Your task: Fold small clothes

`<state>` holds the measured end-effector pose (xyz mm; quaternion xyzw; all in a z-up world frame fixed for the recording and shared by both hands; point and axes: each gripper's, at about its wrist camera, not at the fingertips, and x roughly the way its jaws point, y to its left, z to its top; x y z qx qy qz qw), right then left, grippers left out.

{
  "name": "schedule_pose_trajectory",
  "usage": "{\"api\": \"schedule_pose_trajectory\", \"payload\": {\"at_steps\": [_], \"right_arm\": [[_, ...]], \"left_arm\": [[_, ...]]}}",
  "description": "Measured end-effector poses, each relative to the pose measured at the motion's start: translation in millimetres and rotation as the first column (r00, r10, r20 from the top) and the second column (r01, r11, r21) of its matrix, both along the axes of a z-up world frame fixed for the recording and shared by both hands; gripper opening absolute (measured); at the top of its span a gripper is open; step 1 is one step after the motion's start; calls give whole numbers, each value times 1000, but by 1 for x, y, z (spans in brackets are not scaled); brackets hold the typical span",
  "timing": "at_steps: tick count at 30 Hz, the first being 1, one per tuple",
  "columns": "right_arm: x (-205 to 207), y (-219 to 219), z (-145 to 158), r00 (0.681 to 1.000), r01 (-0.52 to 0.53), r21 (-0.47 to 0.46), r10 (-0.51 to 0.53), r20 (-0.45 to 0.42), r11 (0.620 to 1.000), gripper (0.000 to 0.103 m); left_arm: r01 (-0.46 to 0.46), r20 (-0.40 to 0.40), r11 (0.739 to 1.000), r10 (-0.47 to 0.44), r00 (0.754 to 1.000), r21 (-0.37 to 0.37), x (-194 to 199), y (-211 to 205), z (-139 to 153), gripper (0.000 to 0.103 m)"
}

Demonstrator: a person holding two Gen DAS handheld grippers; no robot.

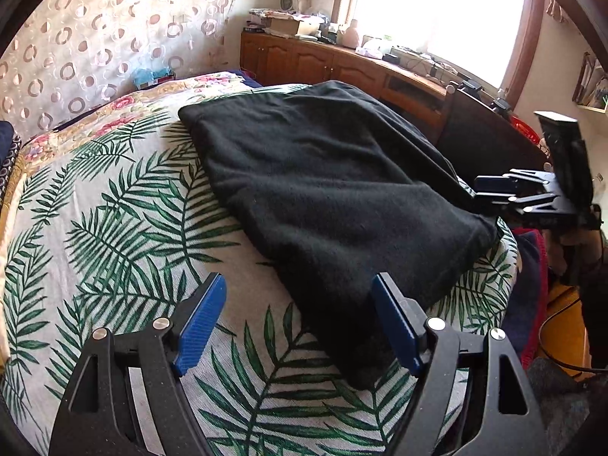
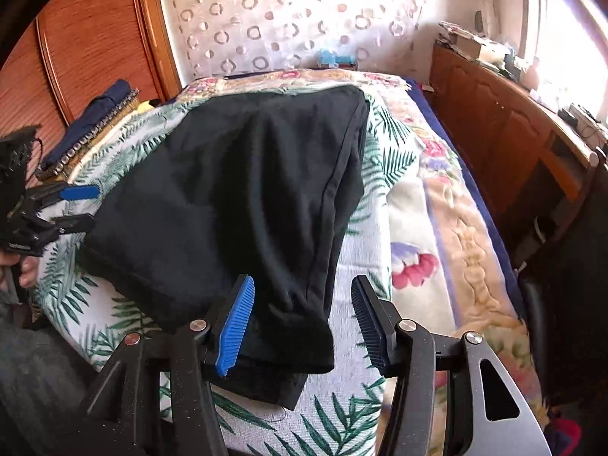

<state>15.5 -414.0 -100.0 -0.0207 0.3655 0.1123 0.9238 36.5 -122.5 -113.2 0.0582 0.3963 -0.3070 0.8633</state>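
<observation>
The black garment (image 1: 334, 197) lies flat on the bed, on the palm-leaf sheet (image 1: 125, 228), and it looks already doubled over: in the right wrist view a second layer peeks out under the near corner, and a seam runs down the right-hand side. So, by my reading, at least one fold is in and the cloth sits as a fairly neat slab, though how many folds it has taken I cannot tell. Left gripper (image 1: 300, 323) hovers low over the near edge, jaws wide apart, nothing between the pads but the sheet and a dark corner of fabric just beside the right-hand pad. Right gripper (image 2: 300, 323) is at the opposite corner, jaws apart too, with the garment's corner lying in the gap; the left pad sits close against the cloth, but neither pad presses on it, so nothing is clamped. Each gripper also shows in the other's view, at the garment's edge. What is left, I'd judge, is another fold to make it compact, or a smoothing pass, then moving it off to join the dark folded clothes (image 2: 95, 121) at the far side of the bed, near the wardrobe (image 2: 95, 38).
</observation>
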Motion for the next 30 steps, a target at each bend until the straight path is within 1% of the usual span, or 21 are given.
{"api": "schedule_pose_trajectory", "payload": {"at_steps": [1, 3, 6, 8, 10, 11, 12, 13, 14, 15, 16, 17, 18, 20, 21, 22, 23, 24, 26, 28, 30], "right_arm": [[0, 1, -2, 1000, 0, 1, 0, -5, 1000, 55], [0, 2, -6, 1000, -1, 7, 1, -20, 1000, 55], [2, 3, -10, 999, -12, 8, 13, -43, 1000, 55], [0, 5, -10, 999, -19, -10, 19, -37, 1000, 55], [-1, 8, -10, 999, -28, -16, 27, -38, 999, 54], [-2, 10, -11, 999, -40, -22, 39, -37, 999, 52], [-2, 12, -12, 998, -56, -36, 55, -37, 998, 47], [-3, 13, -12, 997, -65, -38, 64, -36, 997, 46], [-3, 13, -13, 997, -68, -35, 67, -37, 997, 44], [-3, 13, -14, 997, -70, -37, 68, -36, 997, 39], [-3, 13, -14, 997, -75, -37, 74, -36, 996, 35], [-3, 13, -14, 996, -79, -28, 78, -39, 996, 29], [-3, 12, -15, 996, -82, -18, 81, -40, 996, 20], [-6, 12, -15, 995, -97, -6, 96, -40, 995, 14], [-7, 12, -15, 994, -101, -5, 100, -40, 995, 7], [-6, 12, -14, 995, -92, -8, 92, -34, 996, 7], [-6, 11, -12, 996, -86, -11, 86, -21, 996, 6], [-6, 9, -9, 996, -88, -2, 88, -5, 996, 6], [-8, 2, 0, 996, -77, 26, 76, 36, 997, 6], [-9, -6, 10, 995, -80, 64, 76, 63, 995, 6], [-13, -10, 20, 993, -82, 81, 74, 96, 993, 5]], "left_arm": [[4, -4, 1000, -4, 1000, -2, -1, 0, -1, 80], [17, -13, 1000, -17, 1000, -6, -4, 1, -2, 76], [37, -41, 999, -37, 998, -20, -5, 1, -5, 68], [45, -66, 998, -47, 997, -37, -5, 1, -8, 61], [54, -91, 997, -59, 994, -49, -5, 0, -11, 57], [58, -98, 997, -63, 993, -51, -6, 0, -12, 57], [59, -93, 997, -64, 994, -50, -7, -1, -12, 57], [62, -92, 997, -67, 993, -48, -8, -1, -12, 56], [67, -96, 996, -72, 993, -51, -9, -2, -12, 54], [74, -102, 996, -79, 992, -59, -10, -2, -12, 53], [79, -106, 995, -85, 991, -64, -11, -2, -12, 49], [84, -109, 994, -90, 990, -67, -11, -2, -12, 46], [90, -114, 993, -98, 989, -72, -12, -2, -12, 45], [99, -118, 992, -108, 987, -80, -14, -2, -13, 41], [108, -127, 990, -119, 985, -96, -13, -1, -13, 40], [113, -136, 987, -128, 982, -111, -12, 0, -14, 33], [111, -147, 987, -129, 981, -120, -10, 2, -15, 22], [109, -153, 987, -126, 980, -120, -9, 3, -15, 19], [127, -158, 983, -147, 976, -129, -7, 3, -14, 7], [140, -141, 981, -158, 977, -135, -9, 2, -7, 6], [135, -108, 980, -152, 983, -145, -12, 4, 5, 5]]}}
